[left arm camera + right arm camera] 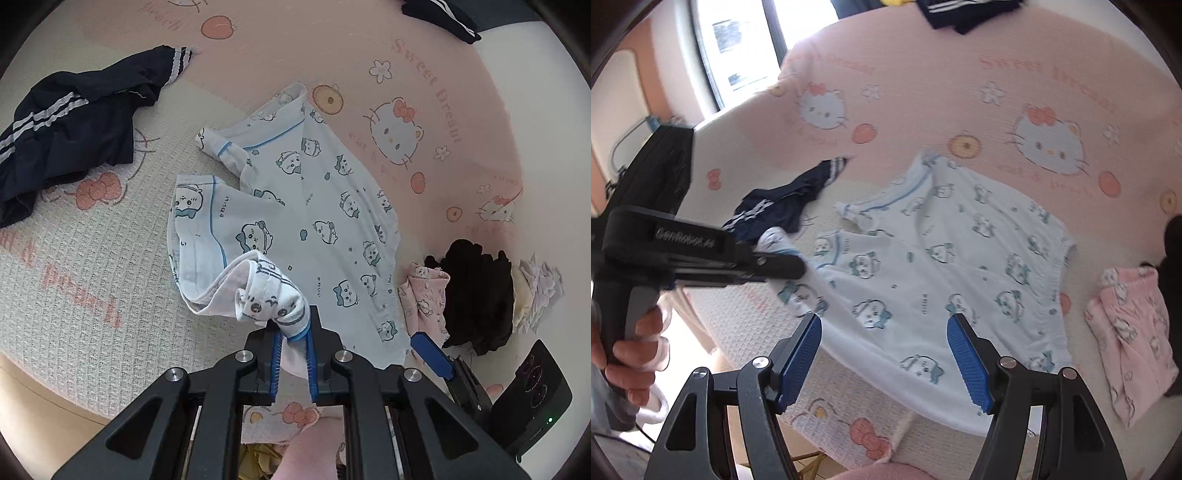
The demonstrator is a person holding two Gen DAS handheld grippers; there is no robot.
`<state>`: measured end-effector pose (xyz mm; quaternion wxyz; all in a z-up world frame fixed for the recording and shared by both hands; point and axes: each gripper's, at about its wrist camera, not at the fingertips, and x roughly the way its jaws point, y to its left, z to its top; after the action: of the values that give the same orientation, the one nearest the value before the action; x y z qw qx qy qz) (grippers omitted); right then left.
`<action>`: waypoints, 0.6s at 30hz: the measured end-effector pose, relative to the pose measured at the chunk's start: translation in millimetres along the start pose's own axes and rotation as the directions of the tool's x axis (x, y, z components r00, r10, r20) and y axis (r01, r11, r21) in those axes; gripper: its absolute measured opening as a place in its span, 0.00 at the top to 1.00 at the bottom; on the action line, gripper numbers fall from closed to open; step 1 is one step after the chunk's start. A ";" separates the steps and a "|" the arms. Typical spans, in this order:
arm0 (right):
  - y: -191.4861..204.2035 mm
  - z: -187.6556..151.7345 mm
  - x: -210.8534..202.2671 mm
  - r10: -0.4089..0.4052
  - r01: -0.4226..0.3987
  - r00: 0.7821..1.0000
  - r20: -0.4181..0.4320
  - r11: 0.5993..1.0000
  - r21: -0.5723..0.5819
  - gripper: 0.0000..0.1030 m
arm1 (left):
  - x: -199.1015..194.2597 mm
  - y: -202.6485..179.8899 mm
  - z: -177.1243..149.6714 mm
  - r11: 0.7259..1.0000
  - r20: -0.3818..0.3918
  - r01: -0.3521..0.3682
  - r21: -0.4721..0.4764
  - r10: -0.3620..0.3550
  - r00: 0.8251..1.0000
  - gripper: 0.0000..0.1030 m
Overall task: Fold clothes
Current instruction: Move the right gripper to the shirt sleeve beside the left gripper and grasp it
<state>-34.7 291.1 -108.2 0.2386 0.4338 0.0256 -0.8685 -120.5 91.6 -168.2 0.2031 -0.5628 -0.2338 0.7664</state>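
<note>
Pretty clearly someone's bedroom at home. Everything sits on a bed [923, 92] covered with a pink cartoon-cat blanket [424, 110] with peaches and flowers printed on it. Loose clothes are scattered around: navy striped shorts [74, 122], a white printed pajama top [317, 206], a pink folded piece [1130, 339]. There's a bright window [738, 44] behind the bed.

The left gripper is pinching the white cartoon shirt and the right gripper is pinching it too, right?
Not quite. The left gripper does pinch the white cartoon shirt, but the right wrist view shows the right gripper open above it, pinching nothing.
</note>
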 end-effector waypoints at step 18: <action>27.6 6.8 50.2 0.047 -0.049 0.999 -0.023 0.997 -0.062 0.32 | -9.5 -24.0 8.7 0.997 -0.005 0.018 0.075 -0.017 1.000 0.91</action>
<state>-53.2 245.3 -137.9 0.2725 0.4360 0.0449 -0.8565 -125.0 104.4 -144.6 0.2311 -0.5543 -0.2094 0.7717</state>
